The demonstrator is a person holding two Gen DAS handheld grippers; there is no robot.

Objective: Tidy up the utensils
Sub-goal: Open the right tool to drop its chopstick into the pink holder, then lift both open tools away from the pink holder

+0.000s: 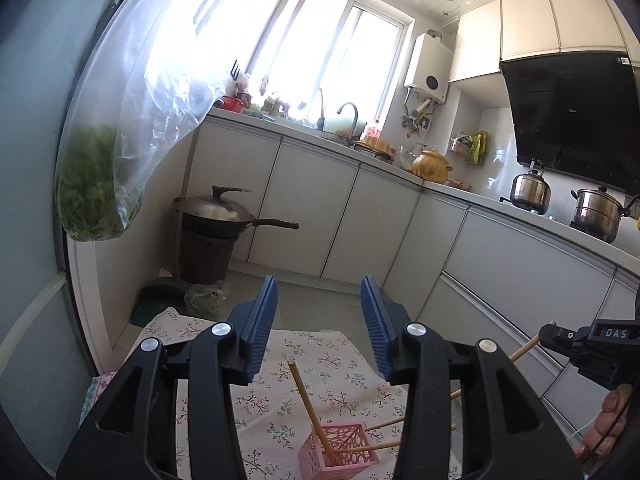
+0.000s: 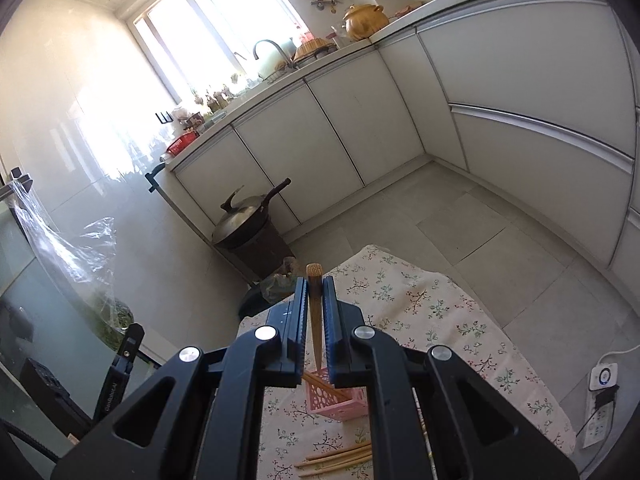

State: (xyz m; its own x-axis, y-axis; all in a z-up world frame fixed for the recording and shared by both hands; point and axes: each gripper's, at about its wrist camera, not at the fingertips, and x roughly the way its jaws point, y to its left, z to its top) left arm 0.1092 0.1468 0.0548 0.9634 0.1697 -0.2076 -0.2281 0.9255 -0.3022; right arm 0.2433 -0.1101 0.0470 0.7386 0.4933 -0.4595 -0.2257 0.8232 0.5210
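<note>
A bench draped in a white floral-print cloth (image 2: 440,312) is carrying a pink perforated plastic basket (image 2: 340,402) just below the jaws, with loose wooden chopsticks (image 2: 340,458) lying nearer.

One pink holder (image 1: 338,454), two grippers, several loose chopsticks (image 2: 336,458).

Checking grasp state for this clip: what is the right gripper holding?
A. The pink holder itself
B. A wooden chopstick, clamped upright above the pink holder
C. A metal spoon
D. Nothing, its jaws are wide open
B: in the right wrist view the right gripper has its jaws shut on a wooden chopstick, whose lower tip points down at the pink holder on the floral cloth.
</note>
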